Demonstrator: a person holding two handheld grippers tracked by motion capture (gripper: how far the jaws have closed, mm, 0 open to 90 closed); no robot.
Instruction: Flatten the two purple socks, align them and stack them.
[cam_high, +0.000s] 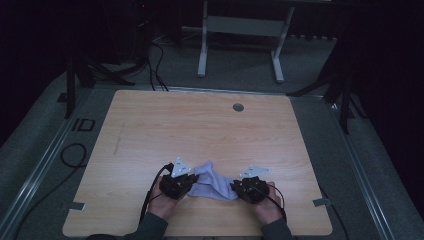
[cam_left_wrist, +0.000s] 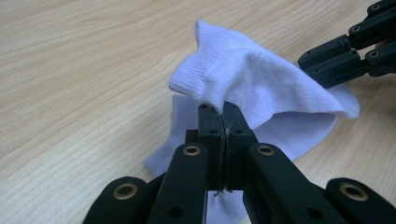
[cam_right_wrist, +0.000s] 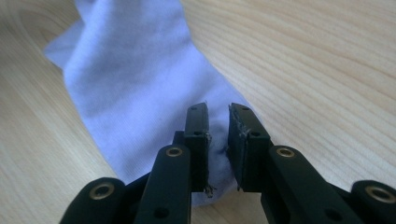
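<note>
Two hand-held black two-jaw grippers work on one pale lilac knitted sock (cam_high: 210, 182), which lies near the front edge of the light wooden table (cam_high: 200, 125), about midway between the front corners. The left gripper (cam_high: 186, 181) is clamped tight on the sock: in the left gripper view its pads meet on a pinch of fabric just below the ribbed cuff (cam_left_wrist: 198, 70), and the cuff end stands lifted off the wood while the rest of the sock trails down to the surface behind it. The right gripper (cam_high: 234, 187) sits at the sock's other end. In the right gripper view its jaws stand narrowly apart, with the lilac fabric lying in the gap and beneath them; the pads do not press on it. Both of the person's hands come in from the front edge, each wrapped around its gripper body, and a grey three-cornered plate tops each gripper. A small round grey grommet (cam_high: 238, 107) sits in the table near its far edge.
</note>
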